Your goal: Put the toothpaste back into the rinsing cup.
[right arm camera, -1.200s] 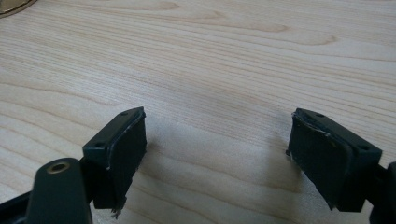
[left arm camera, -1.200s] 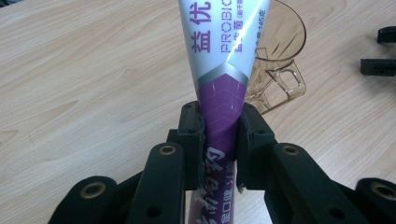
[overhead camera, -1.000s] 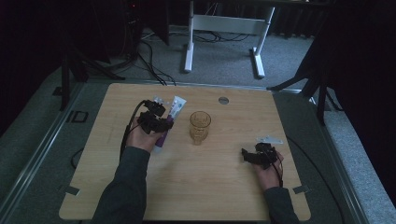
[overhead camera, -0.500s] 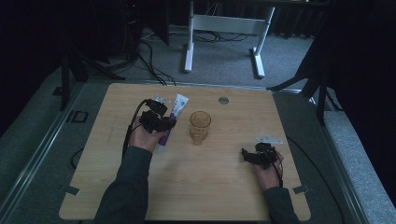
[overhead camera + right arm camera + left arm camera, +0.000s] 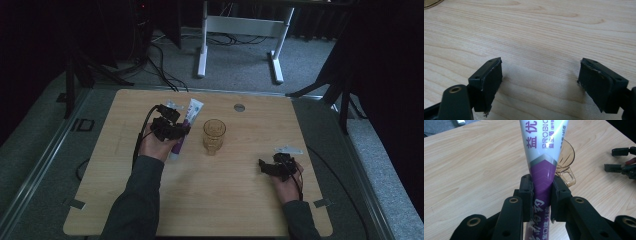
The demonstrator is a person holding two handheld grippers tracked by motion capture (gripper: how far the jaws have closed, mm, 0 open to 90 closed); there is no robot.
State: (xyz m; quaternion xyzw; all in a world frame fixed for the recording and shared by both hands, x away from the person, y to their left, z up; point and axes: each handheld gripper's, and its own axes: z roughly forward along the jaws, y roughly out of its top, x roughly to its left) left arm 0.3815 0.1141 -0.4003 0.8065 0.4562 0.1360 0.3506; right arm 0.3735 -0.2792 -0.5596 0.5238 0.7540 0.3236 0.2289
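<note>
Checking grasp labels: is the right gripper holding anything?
No. In the right gripper view the right gripper stands wide open, with nothing but bare wooden table between its jaws.

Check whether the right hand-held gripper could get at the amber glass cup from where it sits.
Probably yes: the right hand-held gripper is open, and bare wooden table lies between it and the amber glass cup.
</note>
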